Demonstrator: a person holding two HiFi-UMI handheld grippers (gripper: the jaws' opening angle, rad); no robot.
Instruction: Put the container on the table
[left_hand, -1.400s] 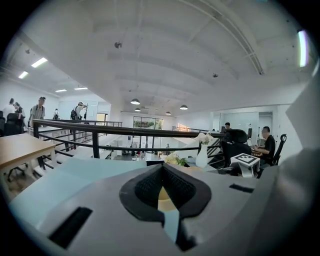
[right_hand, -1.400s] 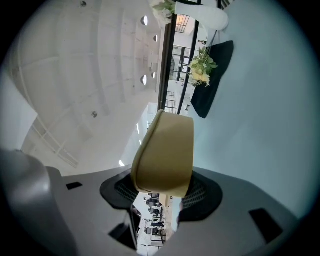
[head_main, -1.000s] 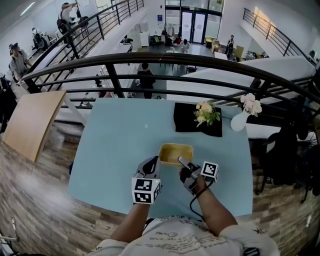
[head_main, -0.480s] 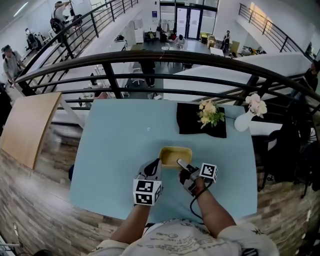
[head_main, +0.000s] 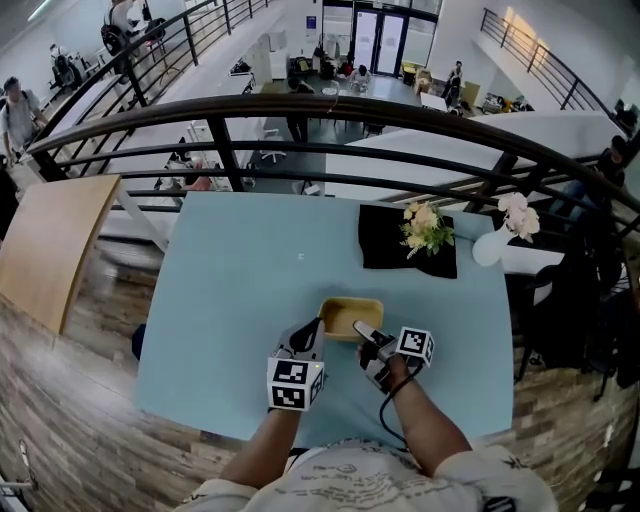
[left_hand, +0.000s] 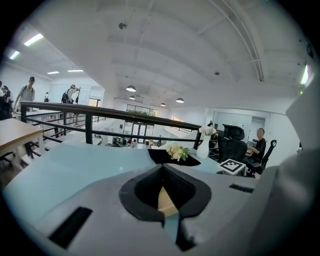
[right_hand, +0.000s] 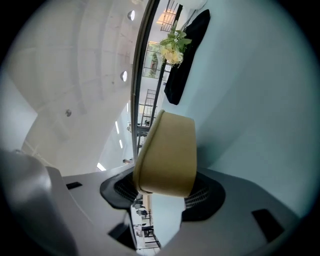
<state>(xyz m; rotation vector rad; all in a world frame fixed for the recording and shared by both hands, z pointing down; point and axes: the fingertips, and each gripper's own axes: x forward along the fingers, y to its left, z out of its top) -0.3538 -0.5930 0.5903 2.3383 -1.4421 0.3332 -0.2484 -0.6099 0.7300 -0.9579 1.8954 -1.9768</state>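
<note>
Right gripper (head_main: 361, 330) clamped on the container (head_main: 350, 313) rim at 5 o'clock, left gripper (head_main: 309, 331) closed empty at 7, load near the table (head_main: 240, 285) middle: we should lower level, then unclamp.

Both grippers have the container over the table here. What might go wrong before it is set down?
1. The left gripper and right gripper grip the container only at its near rim, the left apparently by a sliver, so it may tilt or slip.
2. Pushed forward, it could reach the black cloth and flowers.
</note>
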